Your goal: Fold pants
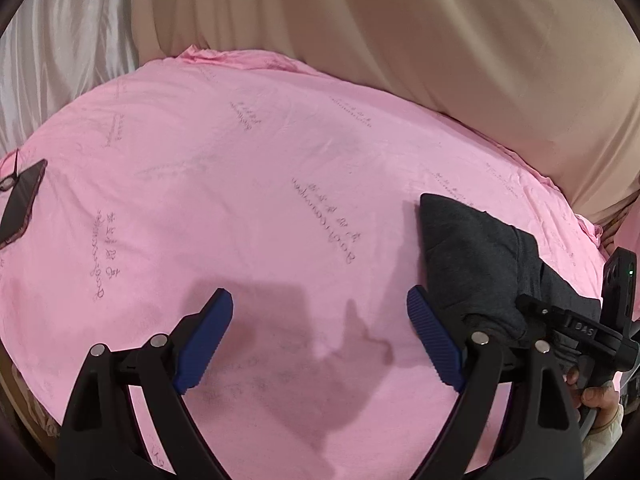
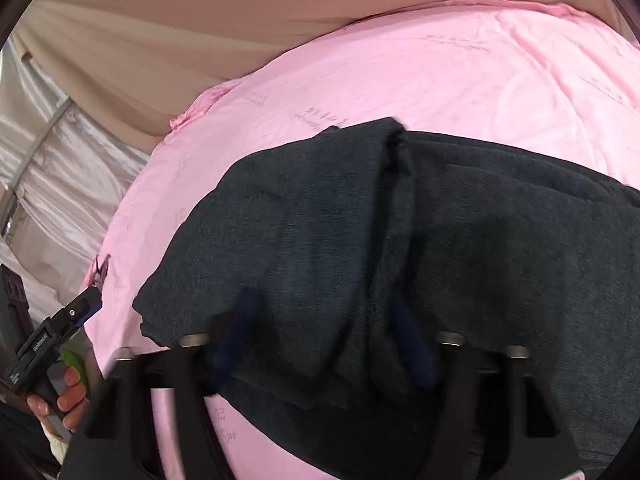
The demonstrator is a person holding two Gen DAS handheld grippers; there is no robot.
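Pants (image 2: pixel 400 248) lay bundled on the pink sheet (image 1: pixel 240 140). Our left hand-held gripper (image 1: pixel 320 336) gaped empty beside them. We could not tell whether the right hand-held gripper (image 2: pixel 324 344) gripped; we judged smoothing came first.

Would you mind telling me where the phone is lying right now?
In the left wrist view, the phone lies at the far left edge of the pink sheet, well away from the dark pants.

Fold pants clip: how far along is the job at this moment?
Partly done: the dark pants already lie bunched in layers on the pink sheet. In hand: the right gripper is at the fabric, which drapes over its blurred jaws; grip unclear. The left gripper is open and empty. Left: flattening into a neat final fold.
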